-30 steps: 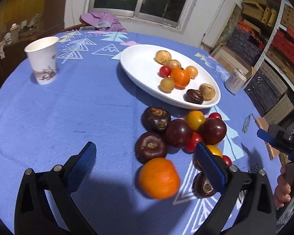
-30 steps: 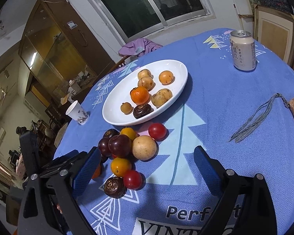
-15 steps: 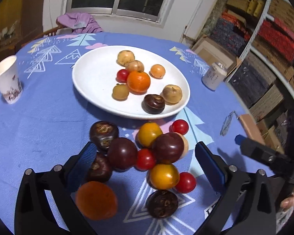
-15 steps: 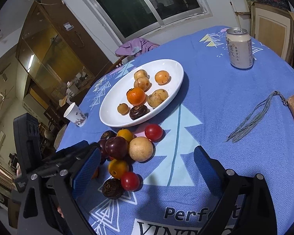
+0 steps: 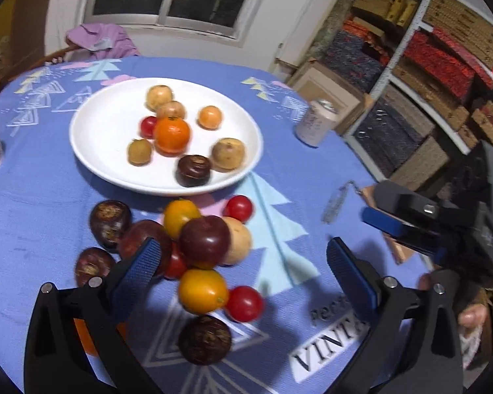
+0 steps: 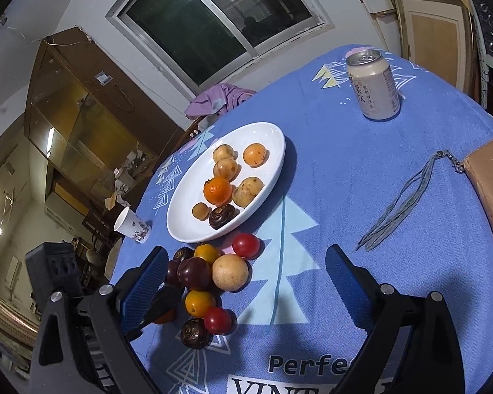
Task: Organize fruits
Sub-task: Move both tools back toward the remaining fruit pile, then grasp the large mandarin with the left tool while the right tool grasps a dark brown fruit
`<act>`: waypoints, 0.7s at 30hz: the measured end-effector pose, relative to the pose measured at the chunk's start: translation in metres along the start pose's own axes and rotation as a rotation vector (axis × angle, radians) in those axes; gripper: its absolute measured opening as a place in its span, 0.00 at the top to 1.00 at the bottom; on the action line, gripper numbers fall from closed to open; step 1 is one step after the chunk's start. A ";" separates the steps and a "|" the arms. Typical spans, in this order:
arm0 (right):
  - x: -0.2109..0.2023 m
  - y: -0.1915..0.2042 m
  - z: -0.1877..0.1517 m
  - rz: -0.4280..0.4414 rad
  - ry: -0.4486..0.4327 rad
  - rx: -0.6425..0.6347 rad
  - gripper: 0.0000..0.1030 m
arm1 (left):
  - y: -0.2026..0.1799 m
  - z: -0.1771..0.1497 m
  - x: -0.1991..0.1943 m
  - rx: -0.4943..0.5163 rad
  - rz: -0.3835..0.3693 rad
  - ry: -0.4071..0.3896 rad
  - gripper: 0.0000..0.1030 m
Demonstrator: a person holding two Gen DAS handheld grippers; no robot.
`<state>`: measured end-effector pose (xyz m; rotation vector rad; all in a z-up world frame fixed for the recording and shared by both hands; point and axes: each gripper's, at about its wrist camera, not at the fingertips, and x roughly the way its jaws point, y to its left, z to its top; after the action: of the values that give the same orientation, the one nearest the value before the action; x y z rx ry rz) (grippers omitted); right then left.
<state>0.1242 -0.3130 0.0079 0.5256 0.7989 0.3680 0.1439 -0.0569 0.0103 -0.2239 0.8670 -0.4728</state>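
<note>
Left wrist view: my left gripper (image 5: 243,262) gapes wide over loose fruit pile (image 5: 200,246) below white plate (image 5: 92,151); right gripper (image 6: 246,275) likewise wide.

Each wrist camera looked forward, low and close over the table. Both shared the plate (image 5: 92,151) (image 6: 180,226) and loose fruit (image 5: 203,290) (image 6: 199,302), seen from opposite sides.
</note>
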 end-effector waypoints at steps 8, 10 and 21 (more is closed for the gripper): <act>0.003 0.002 -0.002 -0.003 0.010 -0.015 0.06 | 0.037 -0.012 -0.027 -0.101 0.099 -0.032 0.04; 0.005 0.004 -0.003 -0.004 0.017 -0.023 0.06 | 0.053 -0.015 -0.033 -0.118 0.194 -0.048 0.04; 0.014 0.014 -0.011 -0.033 0.037 -0.086 0.06 | 0.082 -0.054 -0.058 -0.021 0.372 -0.052 0.04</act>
<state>0.1232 -0.2916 0.0010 0.4254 0.8232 0.3811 0.0956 0.0430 -0.0151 -0.0894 0.8399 -0.1109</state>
